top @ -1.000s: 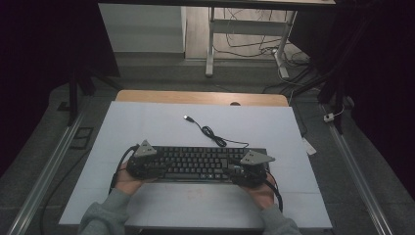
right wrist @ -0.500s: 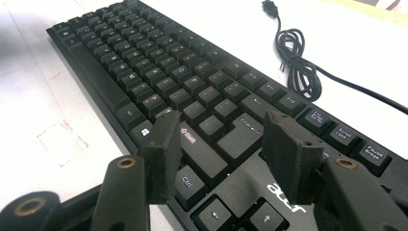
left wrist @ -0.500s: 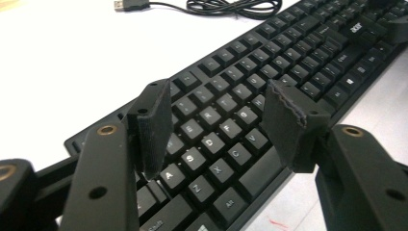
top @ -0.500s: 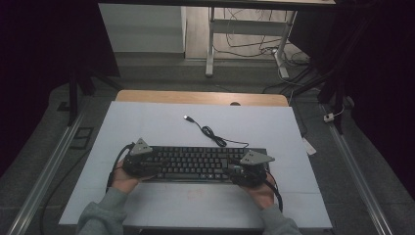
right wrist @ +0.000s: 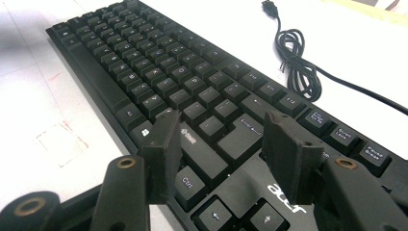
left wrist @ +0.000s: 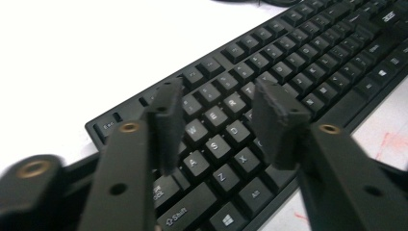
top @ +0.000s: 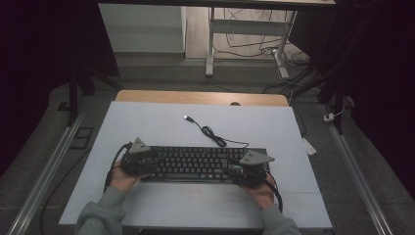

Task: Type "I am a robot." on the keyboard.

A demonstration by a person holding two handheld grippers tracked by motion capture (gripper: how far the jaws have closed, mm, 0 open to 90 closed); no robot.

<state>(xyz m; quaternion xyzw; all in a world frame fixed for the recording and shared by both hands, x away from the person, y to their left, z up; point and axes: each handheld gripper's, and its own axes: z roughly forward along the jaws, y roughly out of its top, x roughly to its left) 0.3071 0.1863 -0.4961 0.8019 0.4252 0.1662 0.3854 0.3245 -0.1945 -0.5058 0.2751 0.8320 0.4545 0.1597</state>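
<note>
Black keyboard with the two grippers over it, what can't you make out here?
- High view: both ends of the black keyboard lie under the left gripper and right gripper.
- Left gripper view: the keys around D and F sit behind the jaws.
- High view: key legends too small.

One keyboard (top: pixel 195 164) is counted near the table's (top: pixel 147 117) front edge, with one cable (top: pixel 215 137) ending in one plug (top: pixel 187 118). Two grippers are counted, left (top: pixel 147 165) and right (top: pixel 240 172), held by two hands.

Keyboard (top: pixel 193 164): black plastic, matt keys, smooth frame. Cord (top: pixel 211 133): black, rubbery, bit shiny. Worktop (top: pixel 147 117): white, smooth, matt; wood strip at far edge. Left tool (left wrist: pixel 219 125) pads (left wrist: pixel 168 125): black, rough foam. Sleeve (top: pixel 98 215): grey soft cloth.
</note>
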